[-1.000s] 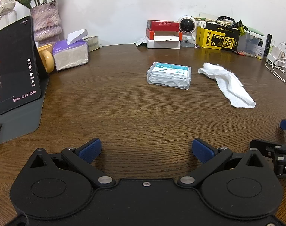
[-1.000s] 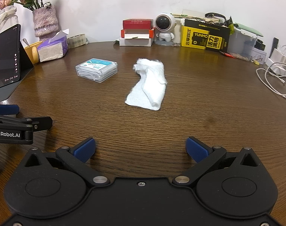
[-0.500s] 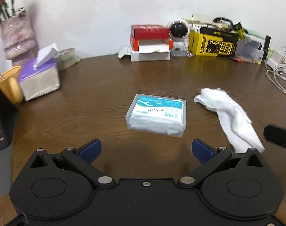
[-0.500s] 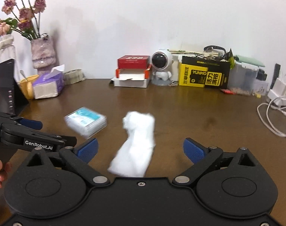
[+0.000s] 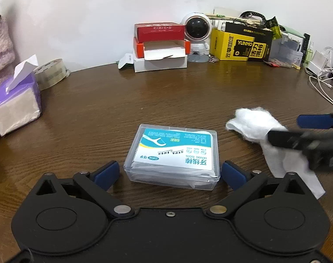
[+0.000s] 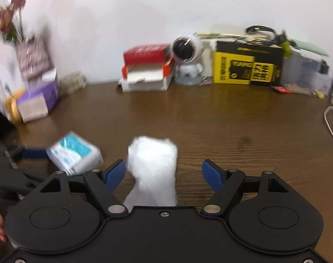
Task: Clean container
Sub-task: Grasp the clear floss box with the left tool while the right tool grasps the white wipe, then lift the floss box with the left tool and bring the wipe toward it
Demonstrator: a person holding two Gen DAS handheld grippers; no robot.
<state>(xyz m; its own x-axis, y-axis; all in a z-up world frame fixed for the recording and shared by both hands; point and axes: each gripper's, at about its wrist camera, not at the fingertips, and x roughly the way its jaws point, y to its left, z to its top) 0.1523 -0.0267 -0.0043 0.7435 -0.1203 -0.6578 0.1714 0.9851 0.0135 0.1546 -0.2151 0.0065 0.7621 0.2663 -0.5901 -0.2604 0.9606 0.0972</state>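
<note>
A clear plastic dental floss box [image 5: 174, 157] with a blue and white label lies on the brown table, between the blue pads of my open left gripper [image 5: 169, 174], which stand apart from its sides. To its right lies a white cloth [image 5: 273, 144]. In the right wrist view the cloth [image 6: 153, 168] lies between the spread fingers of my open right gripper [image 6: 164, 175], closer to the left pad. The floss box [image 6: 75, 152] sits left of it, with the left gripper's blue pad [image 6: 35, 153] beside it.
Along the wall stand red and white boxes [image 5: 161, 48], an astronaut figure [image 5: 197, 37] and a yellow box [image 5: 240, 45]. A purple tissue pack [image 5: 15, 103] and tape roll [image 5: 50, 74] sit at the left. White cables [image 5: 324, 83] lie at the right.
Both grippers have moved forward. The floss box now sits between the left gripper's fingers and the cloth between the right gripper's fingers. Both stay open.
</note>
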